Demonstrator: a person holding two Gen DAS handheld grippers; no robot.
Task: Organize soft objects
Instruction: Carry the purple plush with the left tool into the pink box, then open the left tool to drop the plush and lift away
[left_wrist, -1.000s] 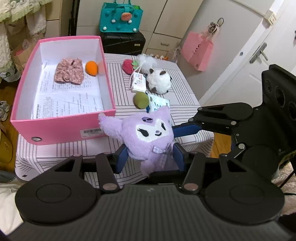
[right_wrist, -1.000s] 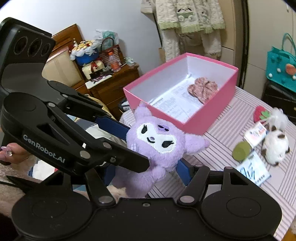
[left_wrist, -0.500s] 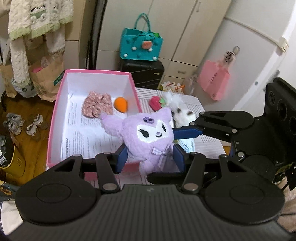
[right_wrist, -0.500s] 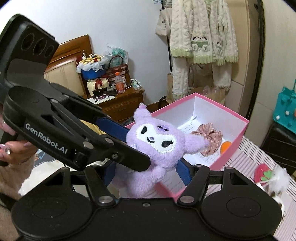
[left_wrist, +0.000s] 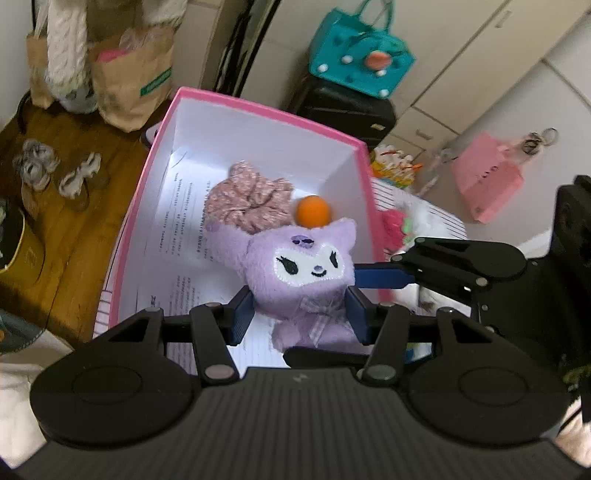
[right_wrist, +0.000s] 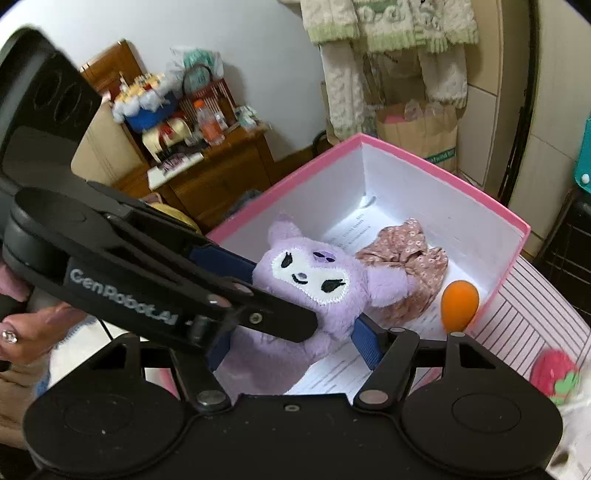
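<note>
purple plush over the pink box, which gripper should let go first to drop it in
Either, marginally the right gripper: both clamp the purple plush above the pink box; the left gripper pinches its middle and could lower it alone.

We look from two cameras, one on each gripper, both tipped down and very close. Our left one faces the cupboards; our right one faces the wall and the wooden dresser. Both see the pink box (left_wrist: 258, 110) (right_wrist: 436, 177) on the counter (left_wrist: 443, 221) (right_wrist: 524, 314) and the purple plush (left_wrist: 306, 266) (right_wrist: 314, 280).
</note>
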